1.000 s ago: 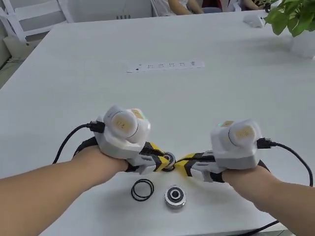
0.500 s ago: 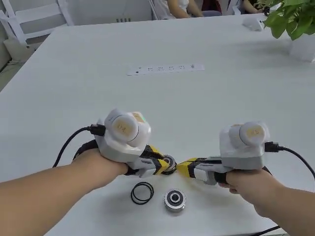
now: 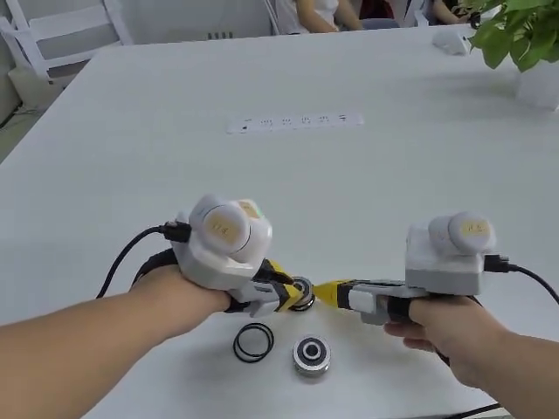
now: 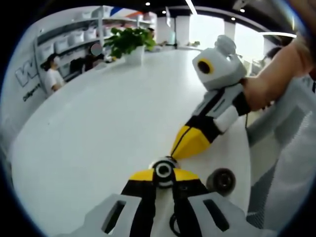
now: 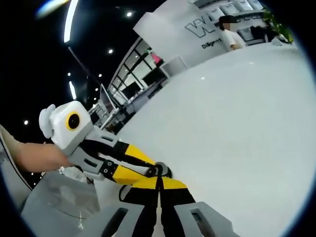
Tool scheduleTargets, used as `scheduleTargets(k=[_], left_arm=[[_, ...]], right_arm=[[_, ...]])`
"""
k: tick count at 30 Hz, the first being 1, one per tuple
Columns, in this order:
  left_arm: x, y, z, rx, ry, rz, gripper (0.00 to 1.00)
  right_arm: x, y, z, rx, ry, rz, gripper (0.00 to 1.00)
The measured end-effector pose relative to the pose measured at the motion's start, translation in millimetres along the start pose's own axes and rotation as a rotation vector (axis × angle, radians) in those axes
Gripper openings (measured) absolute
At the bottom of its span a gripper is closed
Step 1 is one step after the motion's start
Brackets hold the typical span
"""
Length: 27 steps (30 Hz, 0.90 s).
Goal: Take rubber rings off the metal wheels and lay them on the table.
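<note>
My left gripper point(image 3: 293, 296) is shut on a small metal wheel point(image 3: 302, 289) held just above the white table point(image 3: 349, 192). In the left gripper view the wheel point(image 4: 164, 169) sits between my yellow jaw tips. My right gripper point(image 3: 320, 292) comes in from the right with its jaws shut, and its tip pinches the rubber ring at the wheel's rim point(image 5: 162, 171). Black rubber rings point(image 3: 253, 341) lie loose on the table near the front edge. Beside them rests a second metal wheel point(image 3: 311, 353), which also appears in the left gripper view point(image 4: 220, 180).
A white power strip point(image 3: 293, 120) lies across the middle of the table. A potted plant point(image 3: 515, 30) stands at the far right corner, and a white chair point(image 3: 52, 35) at the far left. Cables trail from both grippers toward the near table edge.
My right hand has swung out to the right and tilted while its tip stays at the wheel. The left gripper and the pieces on the table have kept their places.
</note>
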<state>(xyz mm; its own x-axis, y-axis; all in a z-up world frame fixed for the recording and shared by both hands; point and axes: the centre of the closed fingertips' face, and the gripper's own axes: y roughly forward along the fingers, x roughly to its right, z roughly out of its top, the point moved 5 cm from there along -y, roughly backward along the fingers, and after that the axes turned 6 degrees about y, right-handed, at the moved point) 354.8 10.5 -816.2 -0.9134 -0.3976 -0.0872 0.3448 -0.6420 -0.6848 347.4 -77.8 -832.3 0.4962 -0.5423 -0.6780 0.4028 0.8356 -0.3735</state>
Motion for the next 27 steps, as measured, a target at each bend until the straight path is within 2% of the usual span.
scheduleTargets(k=[27], left_arm=[[0.2, 0.5, -0.3, -0.011, 0.005, 0.008, 0.11]], right_arm=[[-5.4, 3.6, 0.3, 0.021, 0.075, 0.065, 0.00]])
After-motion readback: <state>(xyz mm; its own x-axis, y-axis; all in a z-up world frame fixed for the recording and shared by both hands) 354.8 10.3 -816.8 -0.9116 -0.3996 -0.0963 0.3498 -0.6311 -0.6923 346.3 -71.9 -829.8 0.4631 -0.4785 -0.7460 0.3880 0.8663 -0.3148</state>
